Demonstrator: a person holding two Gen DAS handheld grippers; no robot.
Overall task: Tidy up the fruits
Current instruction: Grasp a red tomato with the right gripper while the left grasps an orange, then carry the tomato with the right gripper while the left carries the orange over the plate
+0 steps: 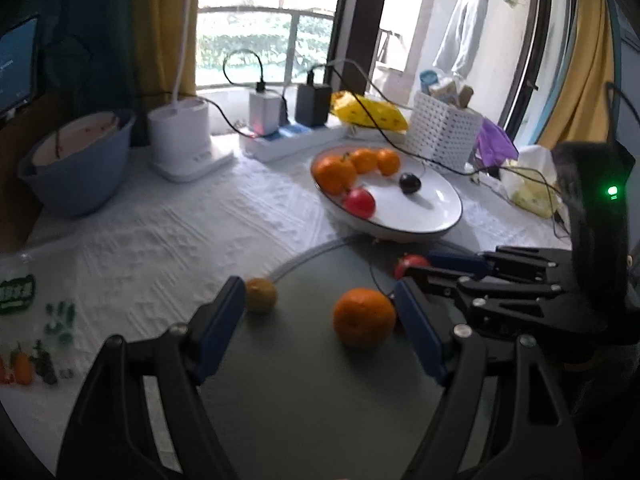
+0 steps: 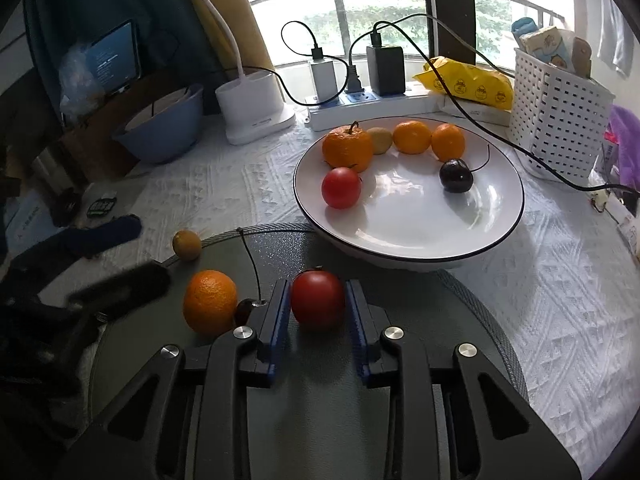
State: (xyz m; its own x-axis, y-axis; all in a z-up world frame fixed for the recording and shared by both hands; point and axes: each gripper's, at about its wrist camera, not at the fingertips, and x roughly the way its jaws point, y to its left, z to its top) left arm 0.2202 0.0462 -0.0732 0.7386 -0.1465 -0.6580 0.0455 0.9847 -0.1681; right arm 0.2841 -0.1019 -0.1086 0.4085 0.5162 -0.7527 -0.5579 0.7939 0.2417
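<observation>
A white plate (image 2: 460, 236) holds several oranges, a red tomato (image 2: 341, 187), a dark cherry (image 2: 456, 176) and a small yellow-green fruit (image 2: 380, 140). On the grey round mat (image 2: 320, 420) my right gripper (image 2: 318, 304) is shut on a red tomato (image 2: 318, 300). An orange (image 2: 210, 302), a dark cherry (image 2: 245, 310) and a small yellowish fruit (image 2: 187, 245) lie on the mat to its left. My left gripper (image 1: 320, 300) is open; the orange (image 1: 364, 322) sits between its fingers, the yellowish fruit (image 1: 261, 294) by its left fingertip. The right gripper (image 1: 452, 276) holds the tomato (image 1: 410, 265) there.
A white lamp base (image 2: 256, 114), a blue bowl (image 2: 164, 128), a power strip with chargers (image 2: 360, 100), a yellow packet (image 2: 468, 84) and a white lattice basket (image 2: 560, 112) stand behind the plate. Cables run over the plate's rim. Small items lie at the left (image 1: 24, 360).
</observation>
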